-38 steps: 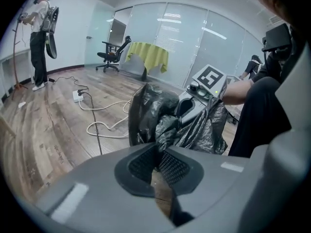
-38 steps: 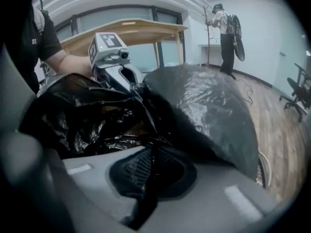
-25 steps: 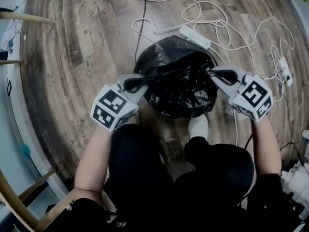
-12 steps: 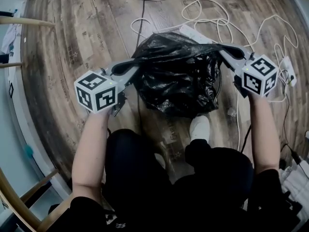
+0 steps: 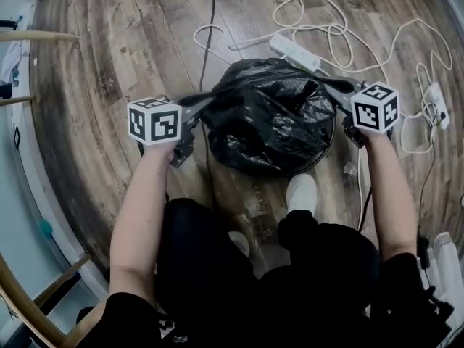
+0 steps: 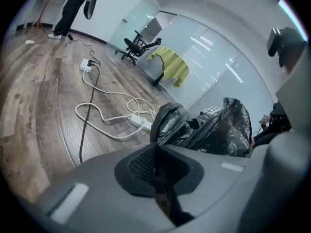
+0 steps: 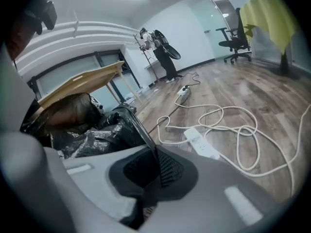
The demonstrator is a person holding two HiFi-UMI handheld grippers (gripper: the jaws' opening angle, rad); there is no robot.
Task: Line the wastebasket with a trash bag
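The black trash bag [image 5: 267, 125] sits crumpled over the round wastebasket, whose dark rim [image 5: 328, 142] shows at the lower right of the bag. My left gripper [image 5: 209, 102] is shut on the bag's left edge, and my right gripper [image 5: 330, 87] is shut on its right edge, so the bag's mouth is stretched between them. In the left gripper view the bag [image 6: 214, 127] bunches just beyond the closed jaws of the left gripper [image 6: 156, 148]. In the right gripper view a taut strip of the bag [image 7: 95, 132] runs into the closed right gripper [image 7: 154, 152].
A white power strip [image 5: 293, 53] and looping white cables [image 5: 322, 24] lie on the wood floor behind the basket. Another strip [image 5: 433, 100] lies at the right. The person's white shoe [image 5: 299, 193] is close in front. Wooden chair legs [image 5: 32, 33] stand at the left.
Both grippers rolled and came down with the bag's edges. The bag, lifted and stretched wide half a second ago, now sits lower over the basket's rim.
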